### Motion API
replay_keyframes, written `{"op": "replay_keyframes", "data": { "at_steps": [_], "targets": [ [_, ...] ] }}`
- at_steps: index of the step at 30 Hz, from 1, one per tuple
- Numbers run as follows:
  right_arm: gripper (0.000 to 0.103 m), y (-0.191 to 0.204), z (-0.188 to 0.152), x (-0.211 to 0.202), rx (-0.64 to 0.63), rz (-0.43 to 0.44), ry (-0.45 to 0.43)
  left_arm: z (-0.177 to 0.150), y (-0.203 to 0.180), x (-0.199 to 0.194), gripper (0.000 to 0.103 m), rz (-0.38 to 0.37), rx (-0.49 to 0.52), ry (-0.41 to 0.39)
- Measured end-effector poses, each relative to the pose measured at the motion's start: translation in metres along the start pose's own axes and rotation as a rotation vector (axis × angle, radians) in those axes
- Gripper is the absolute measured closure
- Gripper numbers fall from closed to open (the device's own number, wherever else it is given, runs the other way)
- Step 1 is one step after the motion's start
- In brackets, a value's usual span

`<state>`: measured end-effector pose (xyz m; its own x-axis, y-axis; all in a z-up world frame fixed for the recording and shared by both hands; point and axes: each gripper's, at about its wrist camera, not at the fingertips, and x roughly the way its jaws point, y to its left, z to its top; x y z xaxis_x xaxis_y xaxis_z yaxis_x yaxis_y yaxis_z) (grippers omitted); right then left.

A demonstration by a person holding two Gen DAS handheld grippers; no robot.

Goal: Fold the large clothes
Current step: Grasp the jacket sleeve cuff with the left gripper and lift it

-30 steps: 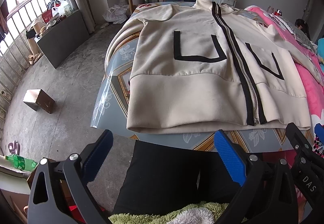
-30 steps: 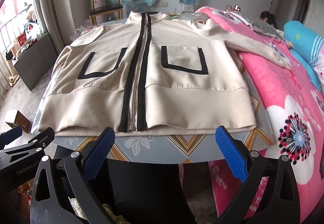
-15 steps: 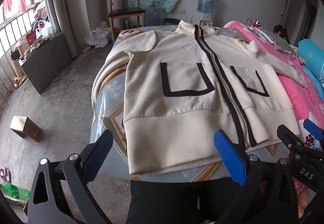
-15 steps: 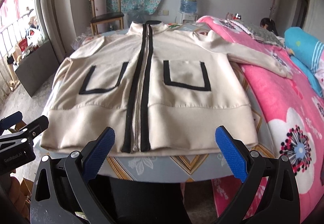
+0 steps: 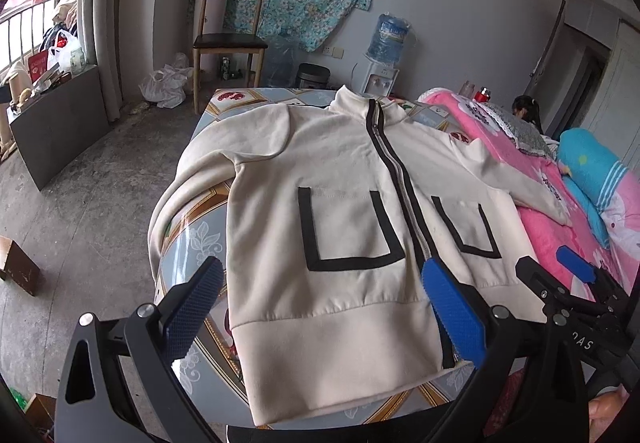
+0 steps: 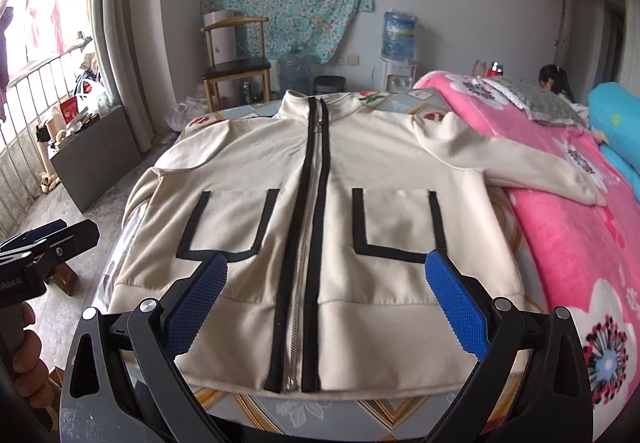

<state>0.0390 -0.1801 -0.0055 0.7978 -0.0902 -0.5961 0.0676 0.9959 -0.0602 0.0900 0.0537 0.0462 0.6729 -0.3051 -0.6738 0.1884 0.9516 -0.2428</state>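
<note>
A cream zip jacket [image 5: 340, 211] with black trim and two black-edged pockets lies flat, front up, on a patterned table [image 5: 200, 239]; it also shows in the right wrist view [image 6: 320, 203]. Its collar points away from me and its hem is nearest. One sleeve hangs off the table's left edge; the other sleeve [image 6: 520, 163] lies across the pink bed. My left gripper [image 5: 324, 307] is open and empty above the hem's left part. My right gripper [image 6: 326, 303] is open and empty above the hem at the zip. Each gripper shows at the edge of the other's view.
A bed with a pink blanket [image 6: 580, 243] adjoins the table on the right, with a blue pillow [image 5: 592, 167] and a person [image 6: 554, 77] beyond. A wooden chair [image 5: 230, 43], water dispenser [image 6: 398, 43] and bin stand behind. A dark bench [image 5: 56, 123] and a small box [image 5: 18, 271] are on the floor at left.
Both grippers have risen and moved forward over the jacket's hem. The views now look further across the room. The jacket has not moved.
</note>
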Motion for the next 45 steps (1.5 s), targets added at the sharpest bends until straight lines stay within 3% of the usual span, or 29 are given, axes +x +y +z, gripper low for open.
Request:
{"op": "replay_keyframes", "data": {
  "at_steps": [4,9,14,17,21,24,26,31,33,36,39,43,44,45],
  "targets": [
    [0.007,0.008,0.007,0.015,-0.008,0.043,0.023,0.002,0.022,0.007,0.005,0.063,-0.013,0.007],
    [0.007,0.018,0.010,0.040,-0.017,0.096,0.070,-0.008,0.068,0.015,0.005,0.218,-0.032,0.039],
    [0.007,0.034,0.009,0.071,-0.037,0.145,0.156,-0.022,0.147,0.015,0.005,0.278,-0.224,0.032],
    [0.007,0.046,0.011,0.078,-0.062,0.151,0.170,-0.026,0.194,0.026,0.005,0.269,-0.364,0.060],
    [0.007,0.057,0.012,0.084,-0.099,0.159,0.185,-0.032,0.260,0.059,0.005,0.134,-0.658,0.136],
    [0.007,0.064,0.010,0.089,-0.125,0.165,0.203,-0.045,0.307,0.097,0.005,-0.046,-0.906,0.204],
    [0.007,0.070,0.011,0.093,-0.134,0.166,0.215,-0.060,0.330,0.126,0.005,-0.164,-1.058,0.255],
    [0.007,0.079,0.015,0.099,-0.143,0.157,0.224,-0.118,0.377,0.196,0.005,-0.376,-1.501,0.360],
    [0.007,0.084,0.016,0.100,-0.154,0.150,0.224,-0.137,0.387,0.218,0.005,-0.383,-1.635,0.389],
    [0.007,0.091,0.017,0.104,-0.169,0.141,0.225,-0.149,0.394,0.242,0.005,-0.374,-1.712,0.432],
    [0.007,0.097,0.018,0.108,-0.182,0.125,0.215,-0.163,0.395,0.269,0.005,-0.414,-1.812,0.494],
    [0.007,0.101,0.021,0.117,-0.188,0.119,0.207,-0.167,0.406,0.292,0.006,-0.385,-1.861,0.474],
    [0.007,0.102,0.021,0.119,-0.188,0.124,0.210,-0.168,0.407,0.296,0.009,-0.363,-1.860,0.480],
    [0.007,0.102,0.021,0.121,-0.189,0.131,0.212,-0.167,0.408,0.298,0.018,-0.336,-1.859,0.486]
  ]
}}
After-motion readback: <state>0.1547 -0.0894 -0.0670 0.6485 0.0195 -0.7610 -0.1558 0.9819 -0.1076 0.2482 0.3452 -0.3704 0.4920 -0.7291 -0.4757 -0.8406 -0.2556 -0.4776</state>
